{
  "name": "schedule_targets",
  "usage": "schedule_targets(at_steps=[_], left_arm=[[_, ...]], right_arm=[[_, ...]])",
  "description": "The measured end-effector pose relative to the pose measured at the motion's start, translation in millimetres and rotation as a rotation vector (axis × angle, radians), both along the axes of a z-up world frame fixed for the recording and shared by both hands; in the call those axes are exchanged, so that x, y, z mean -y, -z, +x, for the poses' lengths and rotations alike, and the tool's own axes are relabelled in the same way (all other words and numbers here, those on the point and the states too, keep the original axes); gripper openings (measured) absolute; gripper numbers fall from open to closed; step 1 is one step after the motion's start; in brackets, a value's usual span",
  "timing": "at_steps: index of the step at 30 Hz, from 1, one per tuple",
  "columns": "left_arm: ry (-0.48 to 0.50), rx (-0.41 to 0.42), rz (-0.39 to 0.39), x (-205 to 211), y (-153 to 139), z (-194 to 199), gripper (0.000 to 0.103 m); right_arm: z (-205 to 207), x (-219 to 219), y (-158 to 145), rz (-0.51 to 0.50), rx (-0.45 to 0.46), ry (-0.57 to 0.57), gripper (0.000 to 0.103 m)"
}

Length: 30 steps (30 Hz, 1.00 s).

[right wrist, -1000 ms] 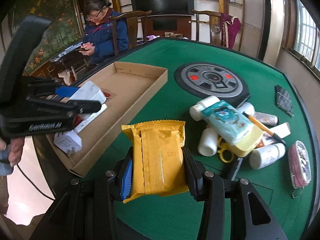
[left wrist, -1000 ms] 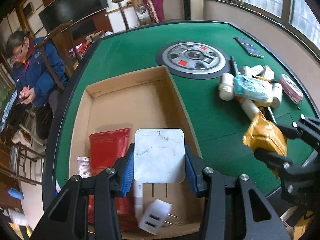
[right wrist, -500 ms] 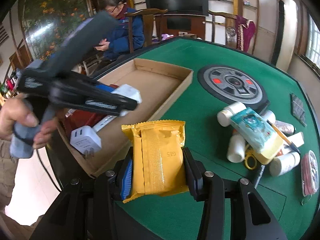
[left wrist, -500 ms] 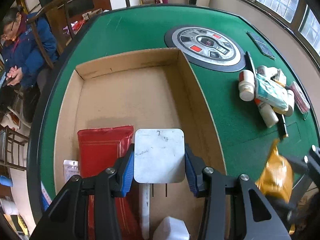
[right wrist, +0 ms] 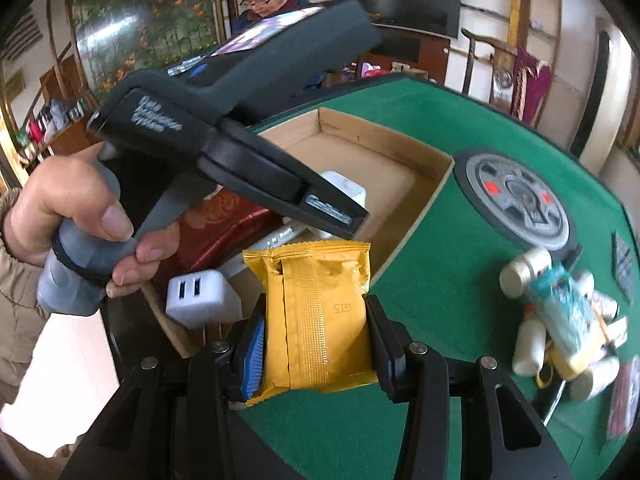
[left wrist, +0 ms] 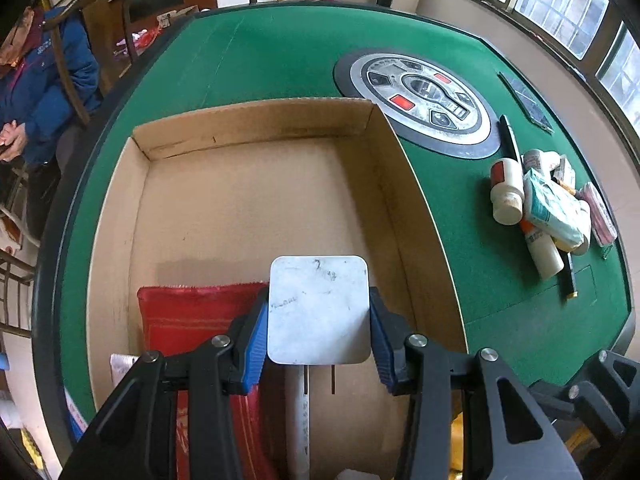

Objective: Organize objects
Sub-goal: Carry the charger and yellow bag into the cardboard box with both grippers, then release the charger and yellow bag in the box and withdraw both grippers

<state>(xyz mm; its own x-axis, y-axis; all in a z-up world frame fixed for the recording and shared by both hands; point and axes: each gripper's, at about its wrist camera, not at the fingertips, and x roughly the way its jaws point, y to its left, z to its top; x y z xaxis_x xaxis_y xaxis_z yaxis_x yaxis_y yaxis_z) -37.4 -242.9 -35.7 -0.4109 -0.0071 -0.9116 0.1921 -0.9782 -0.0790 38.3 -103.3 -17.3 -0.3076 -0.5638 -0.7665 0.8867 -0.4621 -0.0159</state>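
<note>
My left gripper [left wrist: 318, 336] is shut on a white square plug block [left wrist: 318, 310], held low over the near part of the open cardboard box [left wrist: 256, 120]. A red packet [left wrist: 192, 320] and a white strip [left wrist: 298, 420] lie under it in the box. In the right wrist view my right gripper [right wrist: 316, 340] is shut on a yellow snack packet [right wrist: 316, 320] at the box's near corner. A hand [right wrist: 76, 216] holds the other gripper's black body [right wrist: 240, 160] just above the packet. A white USB charger [right wrist: 200, 300] lies in the box corner.
A heap of white bottles, a tissue pack and pens [left wrist: 548, 204] lies on the green felt table [left wrist: 280, 52] right of the box. A round grey dial [left wrist: 420, 108] sits at the table's centre. A seated person [left wrist: 40, 80] is beyond the far left edge.
The left gripper moved farther over the box and tipped downward with the plug block. The right gripper carried the yellow packet leftward to the box's near corner, under the left gripper.
</note>
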Motion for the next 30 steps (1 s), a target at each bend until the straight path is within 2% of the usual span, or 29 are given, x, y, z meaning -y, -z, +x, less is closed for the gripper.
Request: schedule_targets(at_steps=[3, 8, 12, 15, 24, 30], left_arm=[[0.014, -0.006, 0.022, 5.1, -0.3, -3.2, 0.044], [0.043, 0.011, -0.013, 5.0, 2.7, -10.1, 0.044], [0.051, 0.014, -0.016, 5.9, 3.8, -10.2, 0.044], [0.062, 0.016, -0.034, 3.4, 3.5, -8.8, 0.044], [0.075, 0.031, -0.079, -3.5, 7.3, -9.8, 0.044], [0.069, 0.035, -0.07, -4.9, 4.9, -7.3, 0.046]], right_arm=[[2.0, 13.9, 3.1, 0.026, -0.051, -0.014, 0.049], [11.4, 31.7, 9.9, 0.078, -0.131, -0.049, 0.049], [15.1, 36.1, 14.1, 0.085, -0.11, -0.089, 0.049], [22.5, 39.8, 17.4, 0.104, -0.13, -0.117, 0.049], [3.8, 36.3, 28.2, 0.075, 0.008, -0.119, 0.051], [-2.7, 7.3, 17.9, -0.022, 0.09, -0.107, 0.058]])
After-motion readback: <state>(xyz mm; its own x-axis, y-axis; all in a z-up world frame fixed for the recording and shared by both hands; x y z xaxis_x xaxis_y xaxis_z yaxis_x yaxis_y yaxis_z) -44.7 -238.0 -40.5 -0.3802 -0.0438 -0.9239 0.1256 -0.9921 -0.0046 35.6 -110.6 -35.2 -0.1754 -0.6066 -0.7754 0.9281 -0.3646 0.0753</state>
